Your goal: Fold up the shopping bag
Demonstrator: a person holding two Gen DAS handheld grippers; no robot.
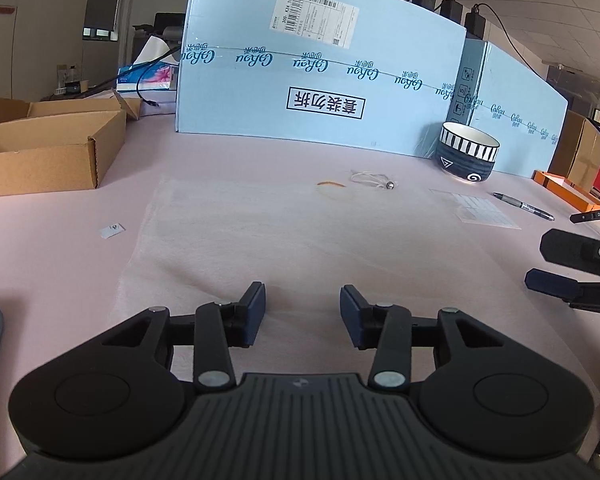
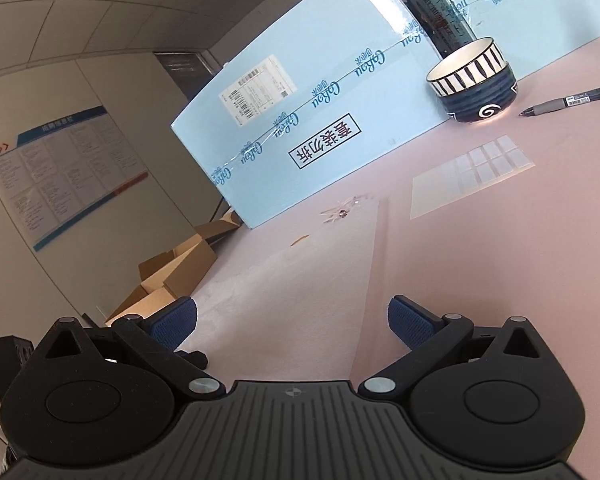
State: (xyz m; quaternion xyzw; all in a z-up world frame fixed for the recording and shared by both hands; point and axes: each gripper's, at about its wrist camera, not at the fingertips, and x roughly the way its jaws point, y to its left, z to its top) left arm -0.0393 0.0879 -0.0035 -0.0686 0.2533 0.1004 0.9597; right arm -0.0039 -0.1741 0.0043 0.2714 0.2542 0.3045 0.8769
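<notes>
Item: translucent white shopping bag (image 1: pixel 284 240), lying flat on the pink tabletop (image 1: pixel 60 264), centre of the left wrist view; in the right wrist view it runs from centre down to my fingers.

My left gripper (image 1: pixel 302 312): jaws apart, holding nothing, over the bag's near edge.

My right gripper (image 2: pixel 292 320): jaws wide apart, holding nothing, tilted over the bag's right edge.

Risks, as I judge them:
1. Thin film; pads may pinch 1 layer only, so the fold skews.
2. Smooth surface; the bag may slide.
3. A string with bead (image 1: pixel 374 180) and rubber band (image 1: pixel 332 186) sit at the far edge; a sweeping fold may drag them.
</notes>
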